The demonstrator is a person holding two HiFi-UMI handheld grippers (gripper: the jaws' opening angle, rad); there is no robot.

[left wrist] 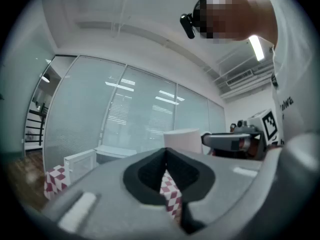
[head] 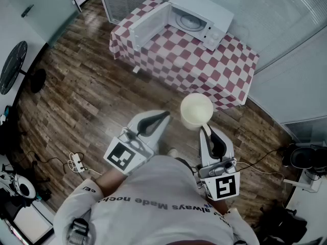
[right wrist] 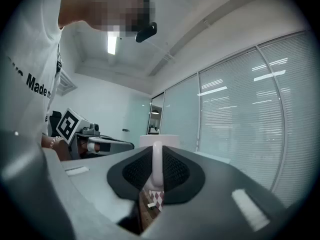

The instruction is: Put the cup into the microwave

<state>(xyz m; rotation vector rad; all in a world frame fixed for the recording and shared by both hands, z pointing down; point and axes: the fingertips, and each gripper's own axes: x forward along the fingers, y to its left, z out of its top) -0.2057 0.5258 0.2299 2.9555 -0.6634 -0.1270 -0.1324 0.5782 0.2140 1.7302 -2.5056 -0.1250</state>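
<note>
A cream cup [head: 196,111] hangs in the air over the wooden floor, short of the table. My right gripper [head: 205,130] is shut on the cup's handle [right wrist: 157,168], which stands pinched between the dark pads, with the cup's body [right wrist: 159,140] just beyond them. My left gripper [head: 162,116] is shut and holds nothing; it hovers to the left of the cup [left wrist: 182,138]. The white microwave [head: 196,20] stands on the far table with its door [head: 148,25] swung open to the left and its glass turntable showing inside.
The table [head: 225,70] wears a red-and-white checkered cloth that hangs to the floor. Glass partitions with blinds [head: 286,29] run behind it. A power strip with a cable [head: 76,162] lies on the floor at the left, and a fan [head: 13,65] stands further left.
</note>
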